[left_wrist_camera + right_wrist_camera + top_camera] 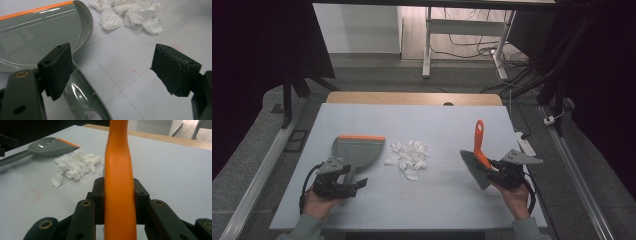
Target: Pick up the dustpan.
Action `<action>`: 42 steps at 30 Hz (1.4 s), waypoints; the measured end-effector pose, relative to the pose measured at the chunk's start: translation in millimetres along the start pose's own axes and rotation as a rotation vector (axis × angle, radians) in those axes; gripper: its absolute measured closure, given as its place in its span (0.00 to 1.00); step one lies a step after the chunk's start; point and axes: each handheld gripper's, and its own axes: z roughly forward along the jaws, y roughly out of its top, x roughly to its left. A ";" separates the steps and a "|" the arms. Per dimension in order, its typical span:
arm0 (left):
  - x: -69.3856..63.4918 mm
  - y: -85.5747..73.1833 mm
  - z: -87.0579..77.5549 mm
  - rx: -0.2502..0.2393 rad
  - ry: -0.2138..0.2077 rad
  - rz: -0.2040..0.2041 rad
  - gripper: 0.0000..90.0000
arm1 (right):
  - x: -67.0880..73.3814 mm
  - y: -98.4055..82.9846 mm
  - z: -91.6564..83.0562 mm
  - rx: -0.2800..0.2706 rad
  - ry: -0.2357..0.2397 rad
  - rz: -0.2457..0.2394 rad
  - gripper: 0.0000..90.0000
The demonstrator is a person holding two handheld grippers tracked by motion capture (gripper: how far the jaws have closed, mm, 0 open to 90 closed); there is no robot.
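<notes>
Brush in hand, dustpan handle waiting between open jaws

Nearest the lens in the right gripper view, the right gripper point(120, 202) is clamped on the orange handle of the brush point(479, 150), pads pressed to either side of it. From above, the brush stands tilted at the right of the bench point(447, 200), its grey bristles low and angled toward the middle, the handle tip rising away from the person.

At the left, the left gripper point(117, 72) has its jaws wide apart and grips nothing; the grey handle of the dustpan point(357, 150) runs beneath and beside the left-hand jaw in that gripper's own view. The dustpan lies flat, its orange lip on the far side. Just to the right of the pan sits the pile of crumpled paper scraps point(408, 156).

The paper looks feather-light and soft, likely to scatter or cling to bristles rather than roll, so slow, low strokes should suit it. Pan and brush look like stiff, smooth plastic; the pan may well slide under a push unless it is pinned, and its narrow handle is the sensible place to close on.

Room is generous: bare surface lies between pile and brush, and the bench edges are well off on every side. The pan's mouth faces away from the person, not toward the pile, so it probably needs turning.
</notes>
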 end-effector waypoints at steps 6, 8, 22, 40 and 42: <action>-0.5 0.8 -1.5 0.001 0.012 0.001 0.20 | -0.4 -0.4 -1.1 0.000 -0.012 0.005 0.78; -0.4 0.8 -1.5 0.005 0.011 0.003 0.20 | -0.5 0.0 -1.6 -0.002 -0.011 0.006 0.78; 0.4 0.9 -0.9 0.023 0.027 -0.006 0.20 | -0.1 -0.8 -1.3 0.002 -0.012 0.006 0.78; -3.7 9.5 -18.5 0.015 0.092 0.010 0.20 | 1.8 -0.4 -0.4 0.009 -0.020 -0.007 0.78; -6.0 11.5 -20.8 0.019 0.098 0.013 0.20 | 1.8 -0.6 -0.5 0.010 -0.021 -0.009 0.78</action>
